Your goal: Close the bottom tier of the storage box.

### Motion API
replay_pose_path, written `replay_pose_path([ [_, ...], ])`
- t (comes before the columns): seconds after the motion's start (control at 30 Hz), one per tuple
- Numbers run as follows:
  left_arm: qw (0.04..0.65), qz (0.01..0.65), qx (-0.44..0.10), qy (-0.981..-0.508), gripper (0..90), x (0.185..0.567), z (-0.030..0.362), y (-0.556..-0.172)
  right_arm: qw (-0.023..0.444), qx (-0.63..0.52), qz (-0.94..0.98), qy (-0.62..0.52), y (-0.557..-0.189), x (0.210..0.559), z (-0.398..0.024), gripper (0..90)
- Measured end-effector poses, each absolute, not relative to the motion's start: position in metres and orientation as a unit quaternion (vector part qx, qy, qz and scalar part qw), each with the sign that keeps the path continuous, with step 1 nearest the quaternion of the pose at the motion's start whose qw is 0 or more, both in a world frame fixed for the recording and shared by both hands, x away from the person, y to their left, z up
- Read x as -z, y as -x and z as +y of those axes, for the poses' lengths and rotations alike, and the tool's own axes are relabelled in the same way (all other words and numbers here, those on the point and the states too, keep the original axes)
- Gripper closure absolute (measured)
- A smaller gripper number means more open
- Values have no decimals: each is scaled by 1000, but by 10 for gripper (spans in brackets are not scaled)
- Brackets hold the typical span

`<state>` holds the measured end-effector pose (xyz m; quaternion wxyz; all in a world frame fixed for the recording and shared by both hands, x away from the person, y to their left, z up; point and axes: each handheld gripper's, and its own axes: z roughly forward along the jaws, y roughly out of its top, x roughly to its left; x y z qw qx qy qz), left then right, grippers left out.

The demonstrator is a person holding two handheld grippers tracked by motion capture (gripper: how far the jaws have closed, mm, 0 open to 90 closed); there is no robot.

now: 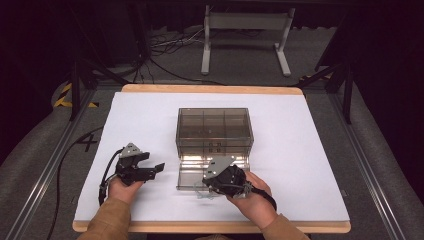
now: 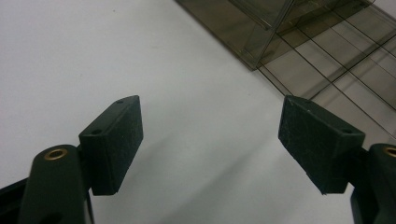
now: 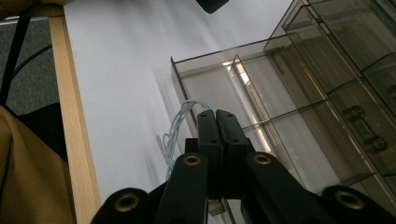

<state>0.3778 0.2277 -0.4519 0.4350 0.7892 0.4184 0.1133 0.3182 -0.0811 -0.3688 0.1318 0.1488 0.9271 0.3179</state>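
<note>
bright white table (image 1: pixel 300 150), dark surroundings, glare on the clear box (image 1: pixel 214 131), soft blurry shadows

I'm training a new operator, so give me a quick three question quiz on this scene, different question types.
1. True or false: the left gripper is open.
2. Which gripper pinches the pale wire?
A. left
B. right
3. Fill in: the drawer of the smoky box is pulled ____.

Key: 1 true; 2 B; 3 out.
</note>
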Motion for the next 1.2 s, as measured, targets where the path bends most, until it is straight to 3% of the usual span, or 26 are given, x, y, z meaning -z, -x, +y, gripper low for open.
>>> replay_pose_path([
  [1.2, 434, 419, -113, -790, 229, 452, 227, -378, 167, -333, 908, -192, -336, 362, -103, 900],
])
